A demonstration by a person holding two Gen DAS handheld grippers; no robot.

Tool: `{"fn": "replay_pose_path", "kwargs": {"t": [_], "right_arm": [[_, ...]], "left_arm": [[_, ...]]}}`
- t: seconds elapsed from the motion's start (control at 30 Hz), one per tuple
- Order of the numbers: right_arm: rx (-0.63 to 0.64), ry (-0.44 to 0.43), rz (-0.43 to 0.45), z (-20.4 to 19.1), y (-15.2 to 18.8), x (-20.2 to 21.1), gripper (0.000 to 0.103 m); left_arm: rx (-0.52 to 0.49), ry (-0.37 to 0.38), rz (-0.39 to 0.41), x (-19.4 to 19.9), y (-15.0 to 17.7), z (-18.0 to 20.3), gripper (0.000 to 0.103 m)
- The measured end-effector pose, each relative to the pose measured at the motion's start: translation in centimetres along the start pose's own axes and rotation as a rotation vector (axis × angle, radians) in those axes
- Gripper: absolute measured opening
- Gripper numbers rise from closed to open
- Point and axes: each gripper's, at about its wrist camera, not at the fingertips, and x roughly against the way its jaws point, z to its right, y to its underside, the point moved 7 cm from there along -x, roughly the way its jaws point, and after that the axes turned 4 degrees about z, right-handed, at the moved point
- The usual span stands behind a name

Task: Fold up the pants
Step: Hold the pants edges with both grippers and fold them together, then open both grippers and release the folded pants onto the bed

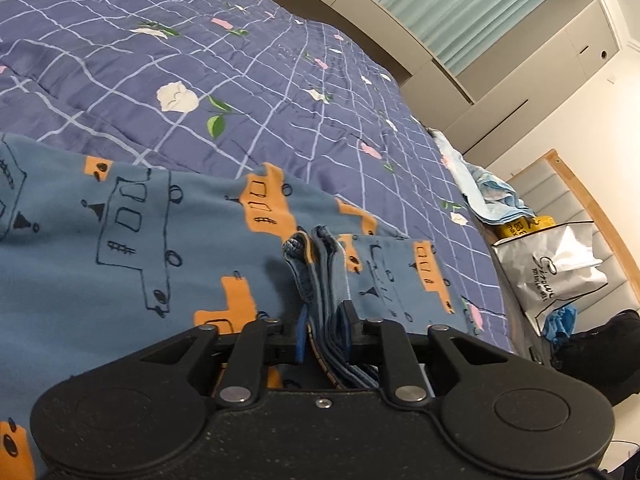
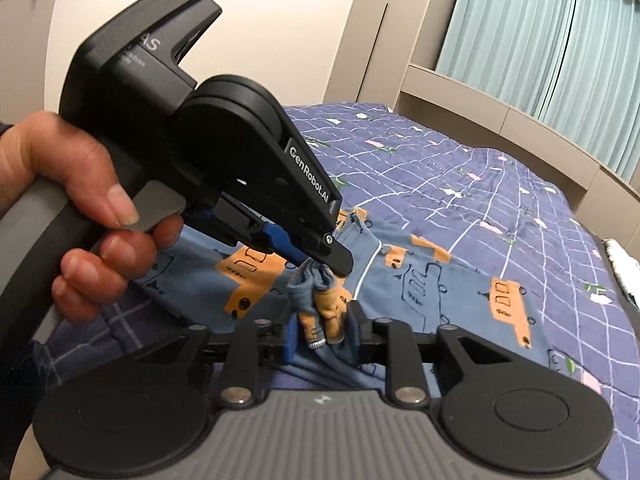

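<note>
Blue pants (image 1: 120, 248) printed with orange and outlined trucks lie spread on the bed. In the left wrist view my left gripper (image 1: 324, 314) is shut on a stack of folded pant edges that fills the gap between its fingers. The right wrist view shows the left gripper (image 2: 320, 258) from the side, held by a hand (image 2: 92, 220), its tips on top of a raised bunch of cuffs (image 2: 324, 304). That bunch sits loosely between the fingers of my right gripper (image 2: 324, 322), which stand apart and do not squeeze it. The rest of the pants (image 2: 440, 280) lie flat beyond.
A purple checked quilt (image 1: 240, 60) with flowers covers the bed. Its right edge drops off near a light blue cloth (image 1: 492, 196) and a white plastic bag (image 1: 560, 272) on the floor. A beige headboard (image 2: 500, 120) and curtains stand behind.
</note>
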Motion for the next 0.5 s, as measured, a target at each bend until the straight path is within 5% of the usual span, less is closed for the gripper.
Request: {"fn": "replay_pose_path", "kwargs": {"t": [0.07,0.2,0.27,0.5], "right_arm": [[-0.008,-0.007,0.005,0.4,0.2,0.3,0.047],[-0.095,-0.025,0.048,2.3,1.0,2.3,0.074],[-0.152,0.005,0.061,3.8,1.6,3.3,0.082],[-0.218,0.215,0.021,9.7,3.1,2.6,0.096]], "left_arm": [[-0.012,-0.026,0.015,0.2,-0.1,-0.1,0.031],[-0.063,-0.093,0.053,0.5,-0.7,-0.2,0.07],[-0.121,-0.133,0.086,0.4,-1.0,0.2,0.079],[-0.311,-0.246,0.091,-1.5,-0.1,1.6,0.087]]}}
